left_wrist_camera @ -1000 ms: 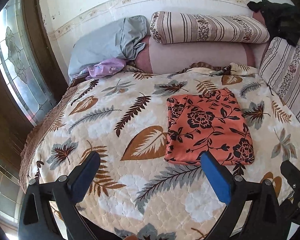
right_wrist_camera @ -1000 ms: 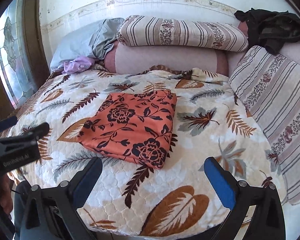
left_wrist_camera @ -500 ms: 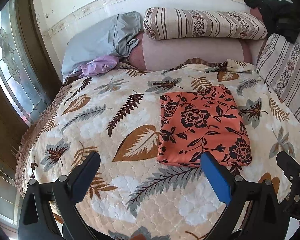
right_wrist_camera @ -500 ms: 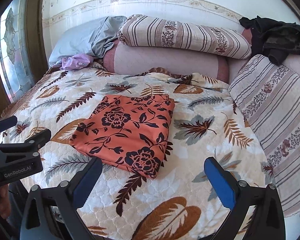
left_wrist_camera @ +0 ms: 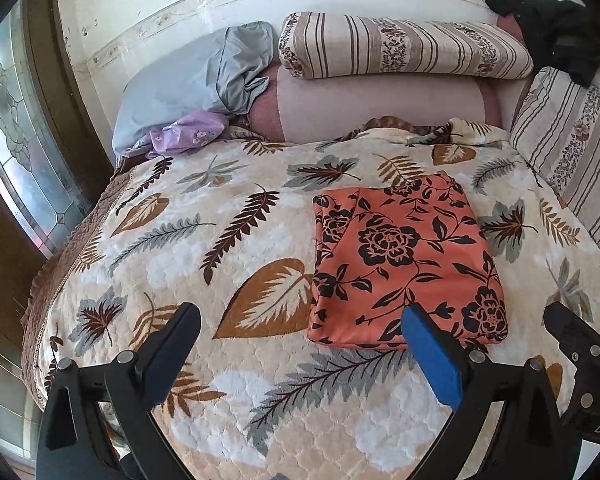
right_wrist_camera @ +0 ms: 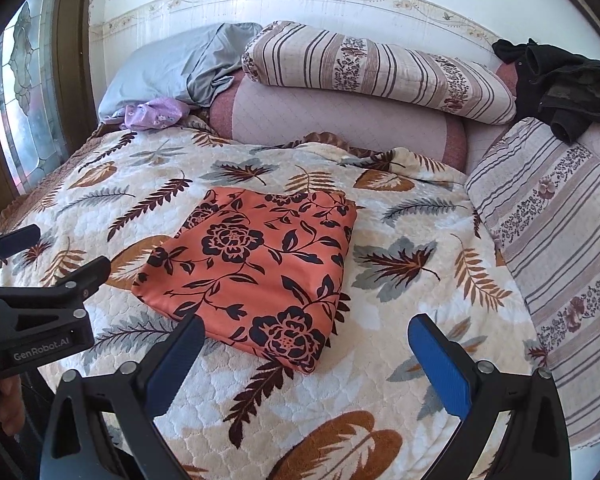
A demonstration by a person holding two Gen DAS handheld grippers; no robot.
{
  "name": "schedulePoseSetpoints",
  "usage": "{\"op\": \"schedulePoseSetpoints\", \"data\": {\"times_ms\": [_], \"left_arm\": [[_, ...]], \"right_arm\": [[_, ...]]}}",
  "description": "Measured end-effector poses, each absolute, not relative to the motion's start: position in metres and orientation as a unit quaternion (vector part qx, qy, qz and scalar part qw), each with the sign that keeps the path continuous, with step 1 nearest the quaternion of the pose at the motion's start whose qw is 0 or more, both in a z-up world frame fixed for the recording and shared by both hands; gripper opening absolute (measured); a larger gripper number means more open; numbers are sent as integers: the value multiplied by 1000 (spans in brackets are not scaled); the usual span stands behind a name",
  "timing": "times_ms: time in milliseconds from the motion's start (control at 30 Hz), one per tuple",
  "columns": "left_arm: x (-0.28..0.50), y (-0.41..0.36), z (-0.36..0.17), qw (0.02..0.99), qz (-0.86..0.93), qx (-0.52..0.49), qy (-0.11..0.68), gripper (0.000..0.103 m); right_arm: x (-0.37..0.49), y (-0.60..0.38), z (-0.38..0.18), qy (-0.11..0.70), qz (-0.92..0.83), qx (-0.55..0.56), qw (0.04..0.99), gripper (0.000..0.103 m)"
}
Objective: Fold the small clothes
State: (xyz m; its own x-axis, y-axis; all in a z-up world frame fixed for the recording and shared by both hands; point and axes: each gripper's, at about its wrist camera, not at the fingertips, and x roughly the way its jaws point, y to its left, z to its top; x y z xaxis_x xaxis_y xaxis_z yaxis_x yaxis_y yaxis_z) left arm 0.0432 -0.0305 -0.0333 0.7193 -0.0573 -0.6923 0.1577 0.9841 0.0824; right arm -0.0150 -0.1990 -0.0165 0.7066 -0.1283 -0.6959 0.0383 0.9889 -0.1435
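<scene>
An orange cloth with black flowers lies folded into a flat rectangle on the leaf-patterned bedspread; it also shows in the right wrist view. My left gripper is open and empty, above the bed's near edge, to the left of the cloth's near edge. My right gripper is open and empty, just short of the cloth's near right corner. The left gripper shows at the left of the right wrist view, apart from the cloth.
A grey pillow, a purple garment, a striped rolled quilt and a pink bolster lie at the headboard. A striped cushion and dark clothes are at the right. A stained-glass window is at the left.
Both grippers have drawn back and risen a little from the bed, so the folded cloth sits farther away in both views. The cloth has not moved. Both grippers stay open.
</scene>
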Motion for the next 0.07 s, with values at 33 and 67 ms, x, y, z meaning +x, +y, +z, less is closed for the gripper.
{"op": "schedulePoseSetpoints", "data": {"times_ms": [33, 67], "left_arm": [[45, -32, -33, 926, -57, 70, 368, 100], [47, -33, -34, 926, -58, 71, 367, 100]], "right_arm": [[-12, -199, -18, 382, -45, -59, 921, 103], [-10, -199, -19, 383, -44, -60, 921, 103]]}}
